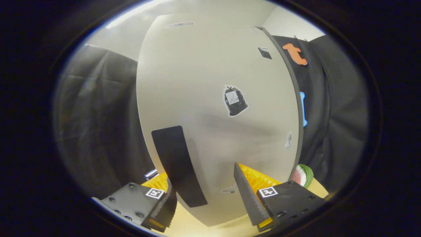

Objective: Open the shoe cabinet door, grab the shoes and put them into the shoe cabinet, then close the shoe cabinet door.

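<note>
I held my gripper [205, 194] released, its fingers spread just in front of the pale shoe cabinet door [210, 108], whose black handle strip [177, 164] sat near the left finger. I judged this the door step; next I needed to catch that handle.

Black cloth [98, 125] drapes the booth's walls beneath a pale ceiling [230, 10]; a light wooden bench [184, 223] lies below.

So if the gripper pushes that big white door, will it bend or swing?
The door looks like a flat, thick board with a dark edge, so it probably stays stiff and swings. Its smooth face may be slippery. The open gripper straddles its lower part, near the black strip.
</note>
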A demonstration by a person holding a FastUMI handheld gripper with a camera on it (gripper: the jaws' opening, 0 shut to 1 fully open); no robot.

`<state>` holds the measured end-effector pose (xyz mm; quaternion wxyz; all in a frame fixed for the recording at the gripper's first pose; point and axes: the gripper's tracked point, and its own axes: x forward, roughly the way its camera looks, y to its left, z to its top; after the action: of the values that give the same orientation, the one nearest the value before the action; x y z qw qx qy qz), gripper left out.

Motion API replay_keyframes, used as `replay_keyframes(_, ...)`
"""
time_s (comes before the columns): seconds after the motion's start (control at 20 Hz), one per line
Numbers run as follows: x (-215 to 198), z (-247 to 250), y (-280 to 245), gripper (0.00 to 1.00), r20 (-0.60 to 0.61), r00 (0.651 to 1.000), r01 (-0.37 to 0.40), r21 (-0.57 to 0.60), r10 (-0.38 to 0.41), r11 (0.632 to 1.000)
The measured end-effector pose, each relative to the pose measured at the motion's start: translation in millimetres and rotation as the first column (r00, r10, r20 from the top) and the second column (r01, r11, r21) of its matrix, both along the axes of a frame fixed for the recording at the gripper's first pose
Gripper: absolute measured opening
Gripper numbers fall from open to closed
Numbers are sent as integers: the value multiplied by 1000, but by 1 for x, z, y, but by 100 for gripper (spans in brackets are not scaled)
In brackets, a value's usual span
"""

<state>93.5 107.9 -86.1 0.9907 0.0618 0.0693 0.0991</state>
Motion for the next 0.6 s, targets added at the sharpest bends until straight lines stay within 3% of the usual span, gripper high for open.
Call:
replay_keyframes(0.35,39,-3,26,89,55,998,24,-16,-23,1000)
replay_keyframes(0.6,45,0,40,89,78,995,63,-69,-58,996)
